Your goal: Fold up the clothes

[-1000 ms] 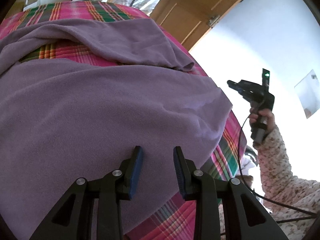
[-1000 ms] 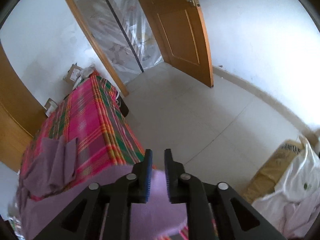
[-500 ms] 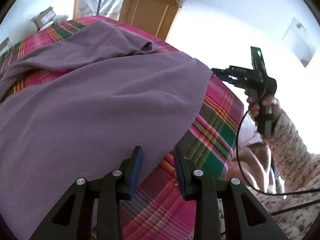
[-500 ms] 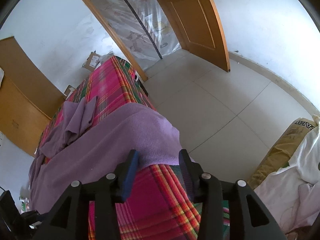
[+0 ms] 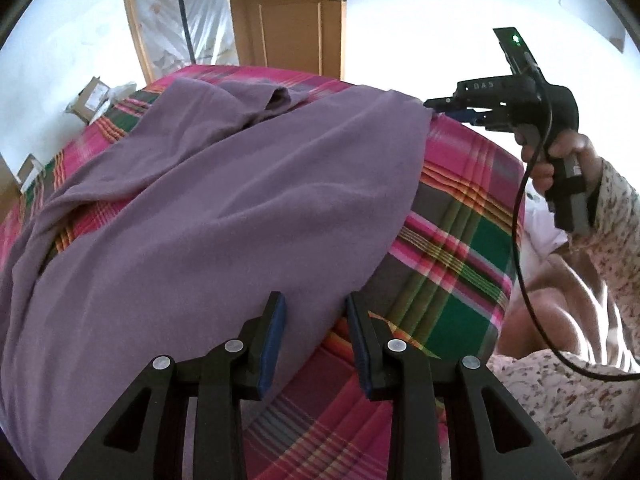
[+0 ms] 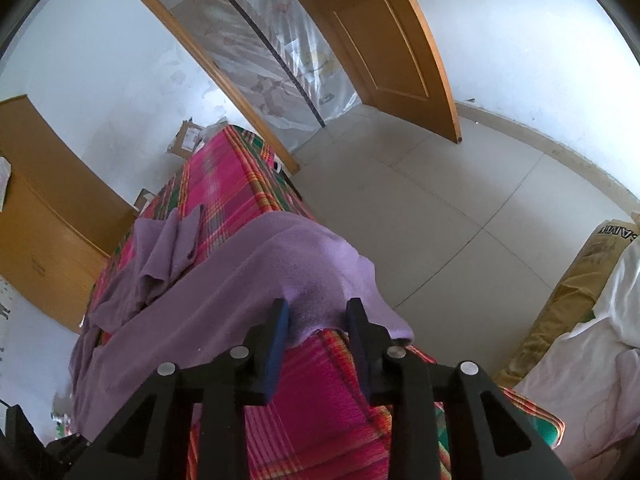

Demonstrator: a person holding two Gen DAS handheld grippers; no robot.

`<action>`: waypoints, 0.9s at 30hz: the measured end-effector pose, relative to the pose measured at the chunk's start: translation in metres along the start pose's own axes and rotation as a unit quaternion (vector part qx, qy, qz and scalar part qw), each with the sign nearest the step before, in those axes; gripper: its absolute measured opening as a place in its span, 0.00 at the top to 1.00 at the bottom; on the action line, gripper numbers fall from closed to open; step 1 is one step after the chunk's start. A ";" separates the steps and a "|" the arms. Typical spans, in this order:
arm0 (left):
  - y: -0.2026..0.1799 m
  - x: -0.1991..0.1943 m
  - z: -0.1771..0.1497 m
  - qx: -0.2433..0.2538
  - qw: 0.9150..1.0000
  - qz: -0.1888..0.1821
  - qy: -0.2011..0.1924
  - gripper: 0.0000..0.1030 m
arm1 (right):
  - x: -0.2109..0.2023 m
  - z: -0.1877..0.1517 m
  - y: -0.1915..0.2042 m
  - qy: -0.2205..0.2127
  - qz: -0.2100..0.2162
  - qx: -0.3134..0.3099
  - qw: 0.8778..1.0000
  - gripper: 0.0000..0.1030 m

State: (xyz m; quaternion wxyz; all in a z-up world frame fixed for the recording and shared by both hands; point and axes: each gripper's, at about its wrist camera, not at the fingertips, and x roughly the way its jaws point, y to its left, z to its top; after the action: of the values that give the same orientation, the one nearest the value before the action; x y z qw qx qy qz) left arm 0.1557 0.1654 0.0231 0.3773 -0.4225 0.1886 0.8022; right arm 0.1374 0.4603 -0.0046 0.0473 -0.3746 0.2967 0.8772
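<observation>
A purple long-sleeved garment [image 5: 240,200] lies spread across a bed with a pink and green plaid cover [image 5: 460,248]. My left gripper [image 5: 314,304] is open, its blue pads on either side of the garment's near hem corner. A hand holds my right gripper [image 5: 434,104] at the garment's far corner. In the right wrist view that right gripper [image 6: 318,308] is open around the corner of the purple garment [image 6: 240,280], which hangs over the edge of the plaid cover [image 6: 320,400]. A sleeve [image 6: 168,248] lies bunched further up the bed.
A wooden door [image 6: 392,48] stands ajar beside a plastic-curtained doorway [image 6: 272,60]. Cardboard boxes [image 6: 188,140] sit past the bed's far end, a wooden wardrobe [image 6: 44,208] to its left. A brown sack [image 6: 568,292] and white cloth [image 6: 592,360] lie on the tiled floor at right.
My right gripper's fingers have spread wider and dropped from above the bed to the garment's corner. My left gripper has shifted to the hem corner, still open.
</observation>
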 end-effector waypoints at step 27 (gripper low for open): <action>0.017 -0.040 -0.017 -0.070 0.993 -0.079 -0.046 0.92 | -0.023 -0.007 0.007 -0.021 -0.061 -0.018 0.998 0.88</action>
State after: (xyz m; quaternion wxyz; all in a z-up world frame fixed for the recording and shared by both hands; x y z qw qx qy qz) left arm 0.1662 0.1259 0.0462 0.4174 -0.4241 0.0802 0.7997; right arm 0.1565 0.4536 0.0110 0.0998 -0.3744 0.2561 0.8856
